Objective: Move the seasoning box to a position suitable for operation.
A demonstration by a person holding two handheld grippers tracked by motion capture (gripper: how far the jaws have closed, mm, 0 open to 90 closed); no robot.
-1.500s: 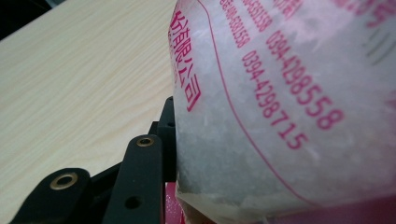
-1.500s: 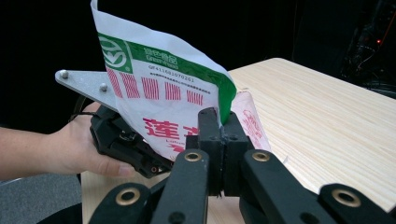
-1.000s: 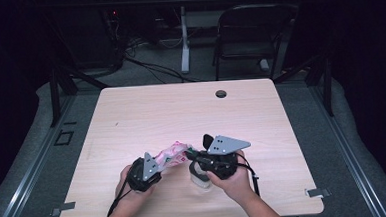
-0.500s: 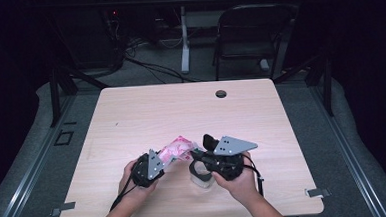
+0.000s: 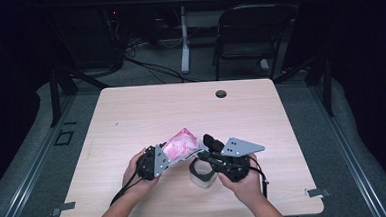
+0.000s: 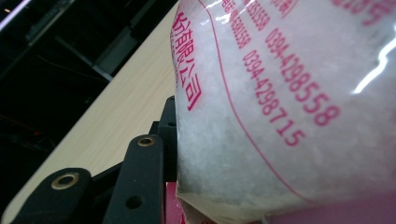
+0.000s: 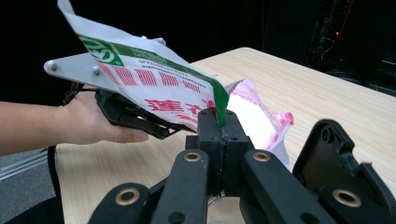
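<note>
A plastic bag (image 5: pixel 181 143) of white grains with red and pink print hangs above the front of the table between both grippers. My left gripper (image 5: pixel 167 156) is shut on the bag's lower body; in the left gripper view the bag (image 6: pixel 289 107) bulges against one black finger (image 6: pixel 139 182). My right gripper (image 7: pixel 217 122) is shut on the bag's green-edged top corner (image 7: pixel 212 100), and in the high view this gripper (image 5: pixel 208 142) sits right of the bag. A small clear cup (image 5: pixel 202 172) stands on the table just below the right gripper.
The wooden table (image 5: pixel 261 110) has a round cable hole (image 5: pixel 221 93) near its far edge. A black chair (image 5: pixel 249 30) and cables stand on the floor beyond. The person's left hand (image 7: pixel 88 123) shows in the right gripper view.
The bag sits a little higher and tauter between the two grippers than a second ago. Both hands have barely shifted.
</note>
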